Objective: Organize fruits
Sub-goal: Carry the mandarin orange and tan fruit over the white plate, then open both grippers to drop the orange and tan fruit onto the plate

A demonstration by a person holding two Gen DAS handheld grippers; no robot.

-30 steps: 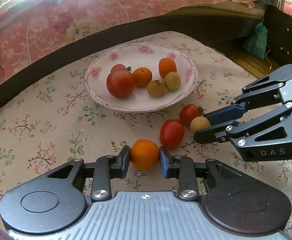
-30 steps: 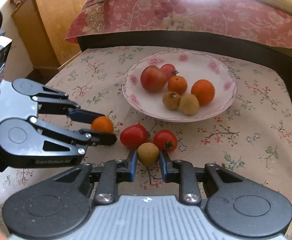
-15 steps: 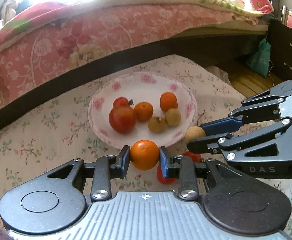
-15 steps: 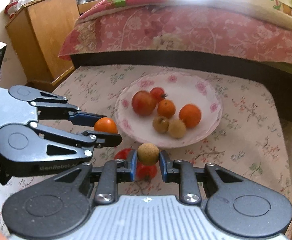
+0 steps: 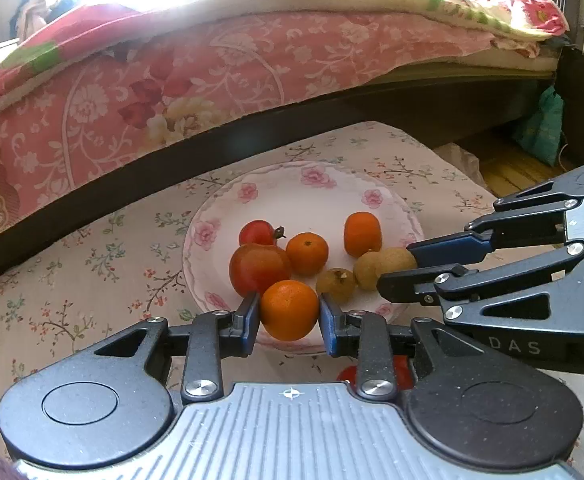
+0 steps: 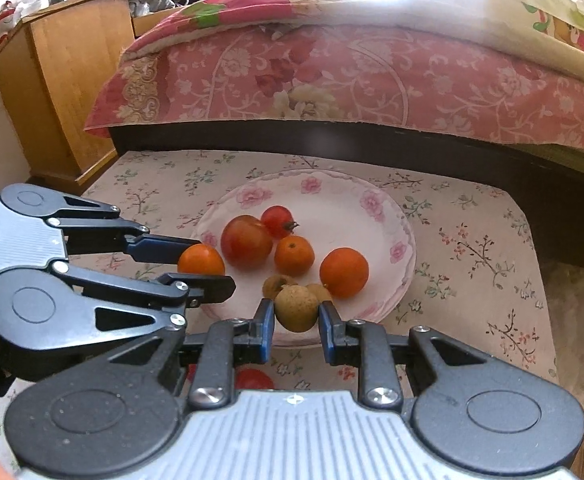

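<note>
My left tongs (image 5: 290,312) pinch a glossy round orange (image 5: 289,309) at frame centre. My right tongs (image 6: 295,314) clamp a rough tan longan (image 6: 296,308), low over the scalloped plate (image 6: 371,200).

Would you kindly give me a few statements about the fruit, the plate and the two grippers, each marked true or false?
1. The left gripper holds an orange fruit between its jaws. True.
2. The right gripper is empty. False: its jaws are shut on a small tan fruit.
3. The floral plate already has fruit on it. True: tomatoes, orange fruits and small tan fruits lie on it.
4. The plate stands on a bare wooden table. False: it stands on a floral cloth.
5. A red tomato lies on the cloth, off the plate. True: part of it shows below the right gripper.
</note>
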